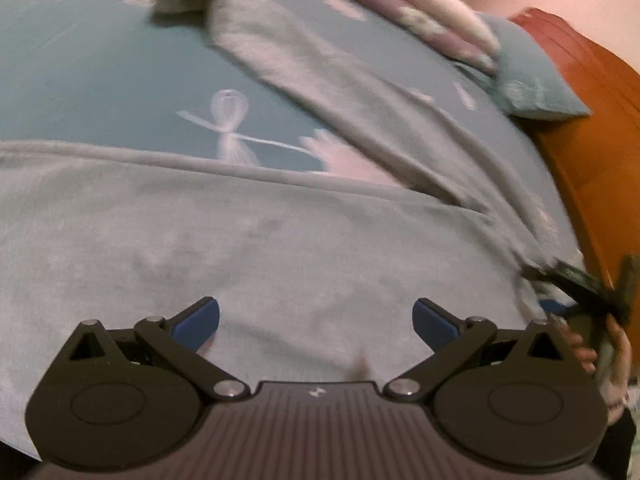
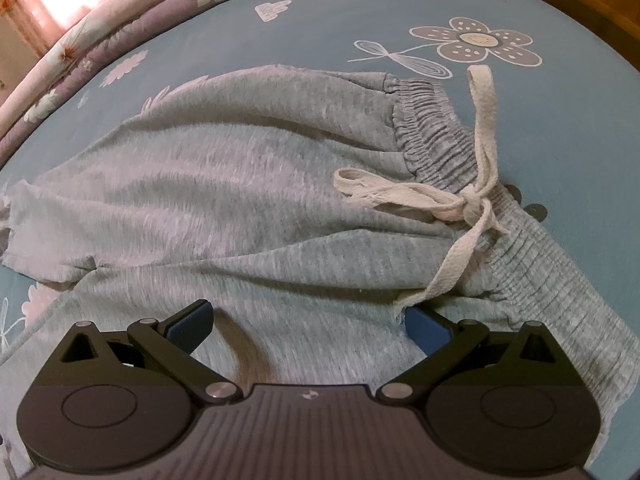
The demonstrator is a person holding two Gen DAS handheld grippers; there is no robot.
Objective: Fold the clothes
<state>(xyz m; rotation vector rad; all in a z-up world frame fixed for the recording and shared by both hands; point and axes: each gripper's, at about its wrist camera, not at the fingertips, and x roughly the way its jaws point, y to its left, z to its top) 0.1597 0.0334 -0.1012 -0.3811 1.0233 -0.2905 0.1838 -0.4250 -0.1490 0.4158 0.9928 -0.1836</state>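
Both jaws gape wide, gripping nothing — left gripper (image 1: 316, 326) and right gripper (image 2: 307, 326) hover just over grey sweatpants (image 2: 240, 200) spread on the blue floral bedsheet (image 2: 340, 24). Cream drawstring (image 2: 460, 200) knotted at 2 o'clock, on the elastic waistband (image 2: 440, 136).

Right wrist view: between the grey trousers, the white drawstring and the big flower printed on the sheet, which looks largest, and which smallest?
1. Grey trousers, filling most of the view.
2 and 3. White drawstring and printed flower: too alike to rank, and the flower lies farther away.
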